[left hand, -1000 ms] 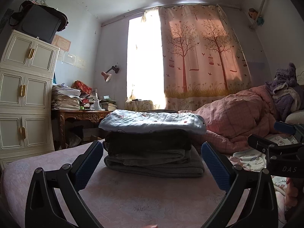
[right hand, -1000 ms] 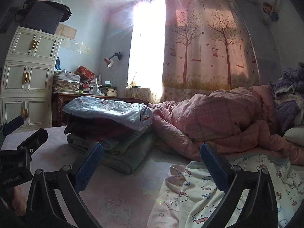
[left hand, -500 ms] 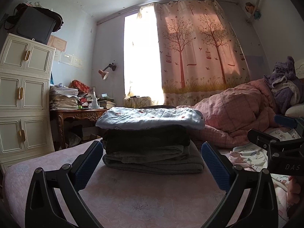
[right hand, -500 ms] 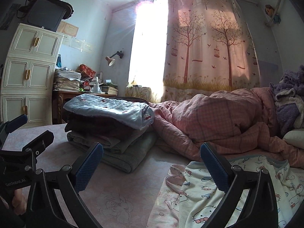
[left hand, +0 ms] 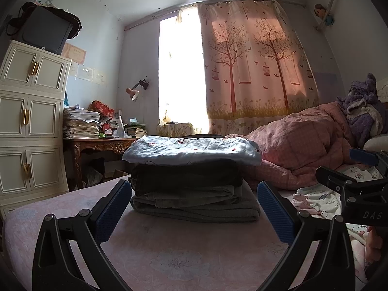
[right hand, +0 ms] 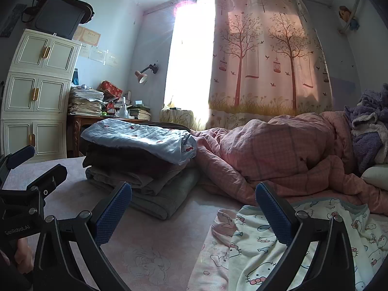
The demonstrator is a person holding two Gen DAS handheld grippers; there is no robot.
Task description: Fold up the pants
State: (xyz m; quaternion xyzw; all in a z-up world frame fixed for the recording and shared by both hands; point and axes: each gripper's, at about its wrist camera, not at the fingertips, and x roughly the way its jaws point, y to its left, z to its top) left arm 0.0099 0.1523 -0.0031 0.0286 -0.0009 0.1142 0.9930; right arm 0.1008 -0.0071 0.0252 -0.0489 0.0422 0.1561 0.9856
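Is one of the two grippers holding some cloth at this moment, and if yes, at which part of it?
Nothing is held. The left gripper and the right gripper are both open and empty above the bed; the folded stack and the cartoon-print garment lie untouched.

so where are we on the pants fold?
Done: a stack of folded clothes sits on the bed, light blue piece on top. In hand: nothing; left gripper and right gripper are both open and empty above the sheet. Left: the cartoon-print garment lies loose and unfolded under the right gripper. I can't tell whether it is the pants.
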